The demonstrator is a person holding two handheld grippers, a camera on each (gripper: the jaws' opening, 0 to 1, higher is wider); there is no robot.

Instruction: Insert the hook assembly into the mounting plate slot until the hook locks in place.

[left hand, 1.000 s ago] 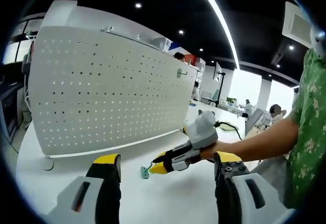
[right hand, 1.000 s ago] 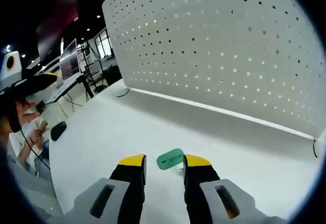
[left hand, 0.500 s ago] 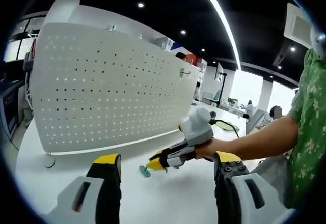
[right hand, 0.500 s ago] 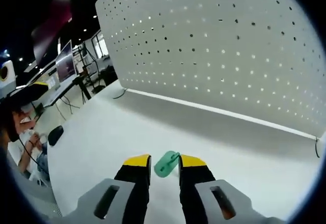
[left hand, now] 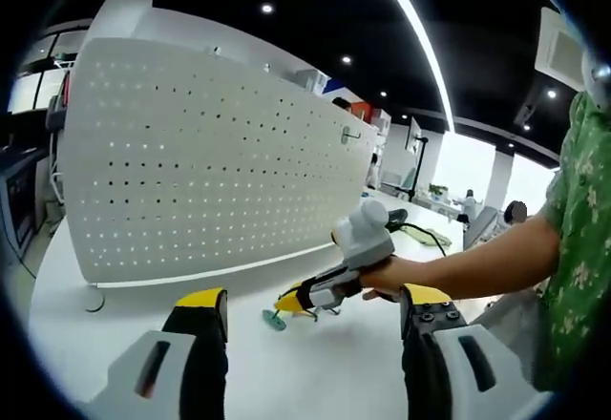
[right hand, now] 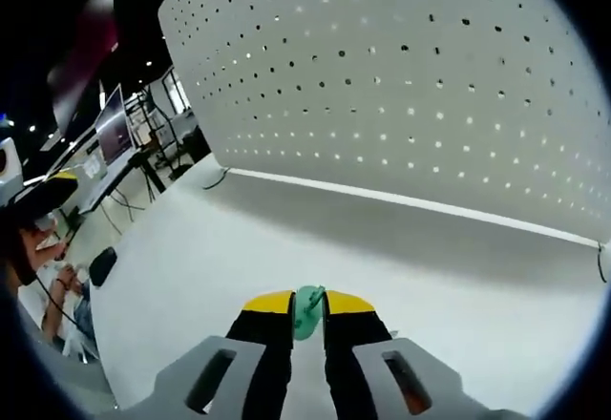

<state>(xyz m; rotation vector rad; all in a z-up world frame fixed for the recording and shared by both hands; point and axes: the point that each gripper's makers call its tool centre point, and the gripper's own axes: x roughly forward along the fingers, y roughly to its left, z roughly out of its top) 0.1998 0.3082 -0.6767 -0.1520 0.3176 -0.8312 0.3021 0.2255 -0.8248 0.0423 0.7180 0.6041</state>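
The right gripper [right hand: 307, 304] has its yellow-tipped jaws pressed together on the small green hook [right hand: 307, 311], which sits pinched between the tips just above the white table [right hand: 191, 258]. In the left gripper view the same right gripper [left hand: 286, 303] reaches in from three o'clock, held in a person's hand [left hand: 387, 275], with the hook [left hand: 275, 319] at its tip, touching or just over the table; I cannot tell which. The left gripper [left hand: 310, 307] hangs with its jaws spread wide, holding nothing. The hook's shape is largely hidden by the jaws; only a rounded, smooth green plastic edge shows. The white pegboard [left hand: 210, 167] stands upright at twelve o'clock, matte, with even rows of small holes. A small peg [left hand: 349, 136] sticks out near its far top corner, too small to make out.
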